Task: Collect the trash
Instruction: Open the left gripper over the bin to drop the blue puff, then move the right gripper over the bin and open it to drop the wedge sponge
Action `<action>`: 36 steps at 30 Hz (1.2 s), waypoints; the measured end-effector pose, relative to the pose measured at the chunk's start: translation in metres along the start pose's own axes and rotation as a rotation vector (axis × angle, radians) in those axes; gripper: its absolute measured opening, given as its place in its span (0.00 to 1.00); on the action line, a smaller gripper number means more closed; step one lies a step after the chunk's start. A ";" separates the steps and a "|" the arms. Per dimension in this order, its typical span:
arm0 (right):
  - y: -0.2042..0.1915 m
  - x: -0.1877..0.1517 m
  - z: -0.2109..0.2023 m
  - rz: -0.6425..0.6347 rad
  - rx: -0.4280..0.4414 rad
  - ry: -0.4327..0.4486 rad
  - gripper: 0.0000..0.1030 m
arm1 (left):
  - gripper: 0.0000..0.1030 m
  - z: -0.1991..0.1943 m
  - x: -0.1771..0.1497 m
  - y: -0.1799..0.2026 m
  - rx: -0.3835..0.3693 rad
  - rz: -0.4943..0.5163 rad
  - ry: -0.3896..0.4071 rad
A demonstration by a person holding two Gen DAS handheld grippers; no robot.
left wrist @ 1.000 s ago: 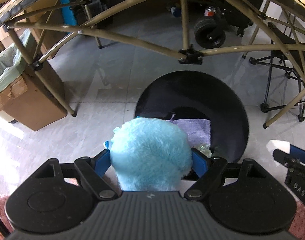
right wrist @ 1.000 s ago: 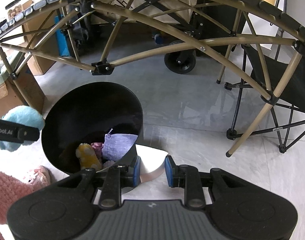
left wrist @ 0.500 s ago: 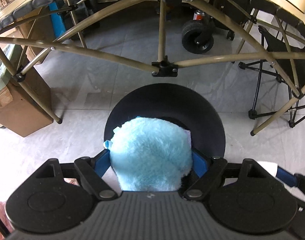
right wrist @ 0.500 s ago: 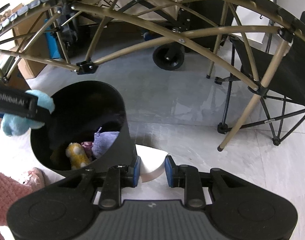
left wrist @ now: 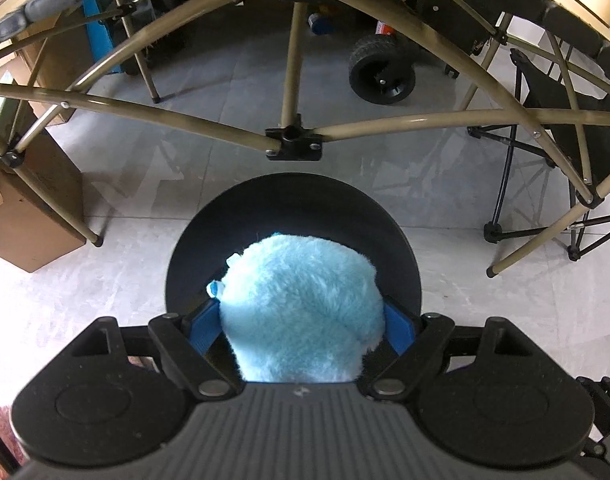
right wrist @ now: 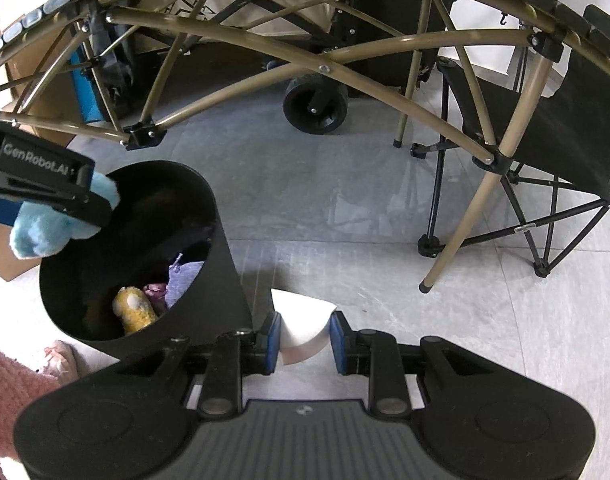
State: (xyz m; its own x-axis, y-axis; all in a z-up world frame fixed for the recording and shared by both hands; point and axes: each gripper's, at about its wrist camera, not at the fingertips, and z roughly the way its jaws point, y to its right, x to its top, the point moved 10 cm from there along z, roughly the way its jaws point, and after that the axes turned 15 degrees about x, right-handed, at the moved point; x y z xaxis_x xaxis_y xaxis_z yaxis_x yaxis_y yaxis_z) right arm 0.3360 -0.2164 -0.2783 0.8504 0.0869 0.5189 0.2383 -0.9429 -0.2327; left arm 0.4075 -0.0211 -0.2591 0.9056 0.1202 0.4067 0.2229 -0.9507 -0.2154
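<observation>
Left gripper (left wrist: 303,312) grasps a fluffy blue toy (left wrist: 301,304) above the black bin (right wrist: 221,264); right gripper (right wrist: 305,336) clamps what looks like white paper (right wrist: 303,328).

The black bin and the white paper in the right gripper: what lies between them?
Only bare floor; the bin and the paper stand apart, as the right wrist view shows.

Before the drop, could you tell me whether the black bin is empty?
No, the black bin already holds a yellow plush toy and a purple cloth.

Folding chair (right wrist: 545,120), cardboard box (left wrist: 29,208), black wheel (left wrist: 381,74)
</observation>
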 end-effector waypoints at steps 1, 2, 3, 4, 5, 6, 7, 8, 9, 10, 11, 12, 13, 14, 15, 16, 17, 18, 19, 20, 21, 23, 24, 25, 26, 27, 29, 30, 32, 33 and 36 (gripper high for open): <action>0.001 0.000 0.000 0.003 -0.001 -0.001 0.25 | 0.81 0.000 0.000 0.002 -0.003 0.004 -0.001; 0.002 -0.001 0.000 0.005 -0.002 -0.001 0.25 | 0.81 -0.001 0.000 0.004 -0.006 0.007 0.000; 0.003 -0.001 0.000 0.008 -0.002 -0.001 0.25 | 0.81 -0.001 0.000 0.005 -0.007 0.010 0.001; 0.003 -0.001 0.000 0.010 -0.003 -0.001 0.25 | 0.81 -0.001 0.000 0.006 -0.008 0.011 -0.001; 0.004 -0.001 0.000 0.013 -0.004 -0.002 0.25 | 0.81 0.000 0.000 0.007 -0.009 0.012 -0.003; 0.004 -0.001 0.001 0.014 -0.003 -0.002 0.25 | 0.81 0.000 0.000 0.008 -0.009 0.012 -0.005; 0.004 -0.001 0.000 0.014 -0.002 -0.002 0.25 | 0.81 0.001 0.000 0.009 -0.008 0.012 -0.006; 0.004 -0.001 0.000 0.013 -0.001 -0.002 0.25 | 0.81 0.001 0.000 0.009 -0.007 0.012 -0.007; 0.004 -0.001 0.000 0.012 0.000 -0.002 0.25 | 0.81 0.001 0.000 0.008 -0.008 0.014 -0.007; 0.004 -0.001 0.000 0.011 0.000 -0.002 0.25 | 0.82 0.001 -0.001 0.008 -0.008 0.017 -0.007; 0.005 -0.001 0.000 0.011 0.001 -0.002 0.25 | 0.82 0.002 -0.001 0.009 -0.008 0.019 -0.007; 0.004 -0.001 0.000 0.011 0.001 -0.001 0.25 | 0.83 0.002 -0.001 0.009 -0.006 0.019 -0.009; 0.004 -0.001 0.000 0.011 0.001 -0.001 0.25 | 0.83 0.002 -0.001 0.010 -0.007 0.018 -0.010; 0.004 -0.001 0.000 0.011 0.000 0.000 0.25 | 0.84 0.002 -0.001 0.009 -0.008 0.017 -0.013; 0.005 -0.001 0.000 0.011 0.000 0.000 0.25 | 0.87 0.003 -0.001 0.008 -0.008 0.015 -0.017; 0.004 -0.001 0.000 0.011 0.000 0.000 0.25 | 0.92 0.003 -0.002 0.008 -0.010 0.015 -0.020; 0.005 -0.001 0.000 0.011 0.001 0.000 0.25 | 0.95 0.003 -0.002 0.008 -0.011 0.015 -0.022; 0.005 -0.001 0.000 0.012 0.000 0.000 0.25 | 0.99 0.002 -0.002 0.008 -0.009 0.014 -0.023; 0.004 -0.001 0.000 0.012 0.000 0.001 0.25 | 1.00 0.002 -0.001 0.008 -0.008 0.015 -0.020; 0.004 -0.001 0.000 0.011 0.000 0.001 0.25 | 1.00 0.002 -0.001 0.008 -0.006 0.016 -0.019; 0.004 -0.001 0.000 0.010 0.001 0.000 0.25 | 1.00 0.002 -0.002 0.008 -0.003 0.015 -0.020; 0.005 -0.001 -0.001 0.010 0.000 0.000 0.25 | 1.00 0.004 -0.004 0.008 -0.007 0.018 -0.034; 0.005 -0.001 -0.001 0.010 0.000 0.001 0.25 | 1.00 0.005 -0.005 0.009 -0.012 0.020 -0.041; 0.005 -0.001 -0.001 0.009 0.000 0.001 0.25 | 1.00 0.005 -0.006 0.009 -0.014 0.022 -0.043; 0.005 -0.001 -0.001 0.009 -0.001 0.000 0.25 | 1.00 0.004 -0.007 0.010 -0.013 0.026 -0.042; 0.005 -0.001 -0.001 0.009 -0.001 0.000 0.25 | 1.00 0.004 -0.007 0.010 -0.012 0.028 -0.041; 0.005 -0.001 -0.001 0.009 0.000 0.000 0.25 | 1.00 0.004 -0.008 0.010 -0.013 0.030 -0.041; 0.005 -0.001 -0.001 0.009 0.000 0.000 0.25 | 1.00 0.003 -0.008 0.010 -0.014 0.031 -0.041; 0.005 -0.001 -0.001 0.005 0.000 0.001 0.25 | 1.00 0.003 -0.008 0.010 -0.015 0.032 -0.042; 0.005 -0.001 -0.001 0.006 0.000 0.001 0.25 | 1.00 0.003 -0.008 0.010 -0.016 0.033 -0.041; 0.004 -0.001 -0.001 0.006 0.000 0.002 0.25 | 1.00 0.002 -0.008 0.010 -0.017 0.036 -0.041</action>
State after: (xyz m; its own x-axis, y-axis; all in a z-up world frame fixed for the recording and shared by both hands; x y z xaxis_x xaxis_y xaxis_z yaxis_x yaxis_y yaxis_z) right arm 0.3357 -0.2211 -0.2788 0.8510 0.0809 0.5189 0.2335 -0.9433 -0.2358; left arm 0.4030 -0.0309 -0.2669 0.9270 0.0972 0.3622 0.1843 -0.9592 -0.2142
